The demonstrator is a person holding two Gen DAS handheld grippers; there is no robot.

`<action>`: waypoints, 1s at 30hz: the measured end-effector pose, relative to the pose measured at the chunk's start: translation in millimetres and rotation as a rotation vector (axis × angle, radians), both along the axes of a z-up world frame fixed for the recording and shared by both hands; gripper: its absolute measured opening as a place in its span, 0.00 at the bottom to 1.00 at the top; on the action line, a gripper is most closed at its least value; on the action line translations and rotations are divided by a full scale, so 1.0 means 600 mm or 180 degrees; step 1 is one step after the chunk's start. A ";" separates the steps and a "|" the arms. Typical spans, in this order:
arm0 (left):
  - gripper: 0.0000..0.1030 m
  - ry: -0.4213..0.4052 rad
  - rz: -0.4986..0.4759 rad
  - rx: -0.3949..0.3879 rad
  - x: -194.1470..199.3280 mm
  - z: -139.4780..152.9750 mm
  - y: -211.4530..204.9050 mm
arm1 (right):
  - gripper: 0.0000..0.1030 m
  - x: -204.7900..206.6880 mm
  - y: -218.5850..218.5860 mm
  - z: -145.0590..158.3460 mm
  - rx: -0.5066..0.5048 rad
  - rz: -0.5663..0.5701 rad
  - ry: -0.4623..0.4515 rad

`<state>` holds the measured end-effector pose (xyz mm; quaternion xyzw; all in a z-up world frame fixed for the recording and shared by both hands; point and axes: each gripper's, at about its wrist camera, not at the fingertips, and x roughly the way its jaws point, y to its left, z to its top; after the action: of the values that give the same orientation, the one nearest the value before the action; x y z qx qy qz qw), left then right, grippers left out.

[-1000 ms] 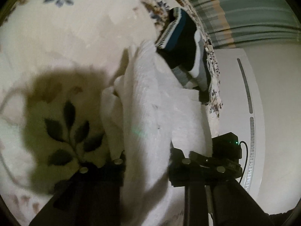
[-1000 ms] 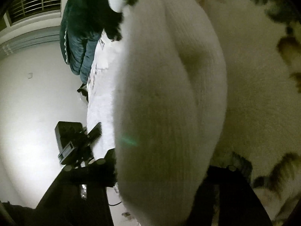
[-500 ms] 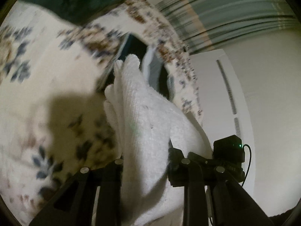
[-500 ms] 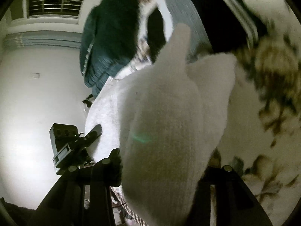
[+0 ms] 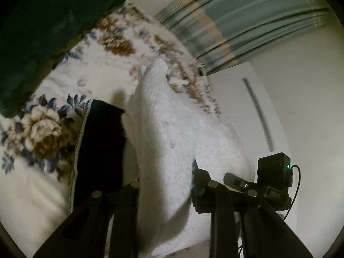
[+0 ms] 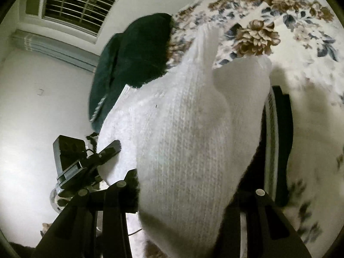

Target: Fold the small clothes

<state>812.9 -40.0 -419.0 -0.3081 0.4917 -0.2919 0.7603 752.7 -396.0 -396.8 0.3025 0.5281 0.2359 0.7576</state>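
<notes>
My left tool (image 5: 165,185) is clamped on the white knit garment (image 5: 172,137); cloth fills the gap btwn the two fingers (image 5: 126,195) and bulges out both sides. Jaws sit only partway closed b/c of the thick fabric wad. My right tool (image 6: 189,187) is likewise gripping the same white knit garment (image 6: 185,133), w/ fabric packed btwn its fingers (image 6: 120,189) and hiding most of the right-hand one. From the right wrist view I see the left tool (image 6: 86,161) off to the side at the garment's far edge, so the piece spans btwn both tools.

Garment: white, ribbed knit, thick, looks bunched/doubled over w/ a rounded fold running away from each cam and a narrow pointed end sticking up at the far tip. It's held up over the bed, above the floral blanket (image 5: 43,129), not lying flat. Can't tell what kind of clothing it is.

Just beside it on the blanket lies a black folded garment w/ striped trim (image 5: 99,150), partly under the white piece in the right wrist view (image 6: 279,133). A dark green blanket (image 6: 133,60) is heaped further back on the bed. Striped curtain (image 5: 247,21) behind.
</notes>
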 end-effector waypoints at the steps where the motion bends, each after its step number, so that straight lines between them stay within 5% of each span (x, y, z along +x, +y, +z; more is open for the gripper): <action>1: 0.21 0.0069 -0.0008 0.0039 0.013 -0.025 -0.004 | 0.42 0.022 -0.005 -0.035 0.0003 0.0008 0.0080; 4: 0.21 0.0262 -0.0027 0.0190 0.027 -0.087 -0.011 | 0.42 0.075 0.014 -0.101 -0.0065 0.0000 0.0290; 8: 0.27 0.0307 -0.0001 0.0254 0.021 -0.106 -0.009 | 0.47 0.087 0.015 -0.156 -0.0118 0.0013 0.0435; 10: 0.30 0.0255 -0.0031 0.0450 0.015 -0.092 -0.016 | 0.63 0.091 0.020 -0.153 -0.0316 0.0009 0.0496; 14: 0.52 0.0061 0.0163 0.1185 -0.003 -0.050 -0.029 | 0.85 0.086 0.036 -0.124 -0.0878 -0.0134 0.0549; 16: 0.64 -0.0139 0.0303 0.1450 -0.017 -0.026 -0.031 | 0.93 0.070 0.052 -0.097 -0.1425 -0.0234 0.0413; 18: 0.93 -0.0341 0.0419 0.1680 -0.040 -0.001 -0.033 | 1.00 0.049 0.074 -0.073 -0.2069 -0.0350 0.0214; 19: 1.00 -0.0376 0.0445 0.1754 -0.046 0.005 -0.034 | 1.00 0.035 0.083 -0.067 -0.2340 -0.0424 0.0200; 22: 1.00 -0.0481 0.0507 0.2193 -0.073 0.030 -0.044 | 1.00 0.001 0.097 -0.050 -0.2744 -0.0581 0.0163; 30: 1.00 -0.0626 0.0530 0.2560 -0.155 0.107 -0.067 | 1.00 -0.149 0.112 0.091 -0.3207 -0.1058 -0.0222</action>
<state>719.6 -80.3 -354.9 0.0039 0.4649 -0.0424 0.8843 663.1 -328.8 -342.4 -0.0272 0.4954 -0.1603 0.8533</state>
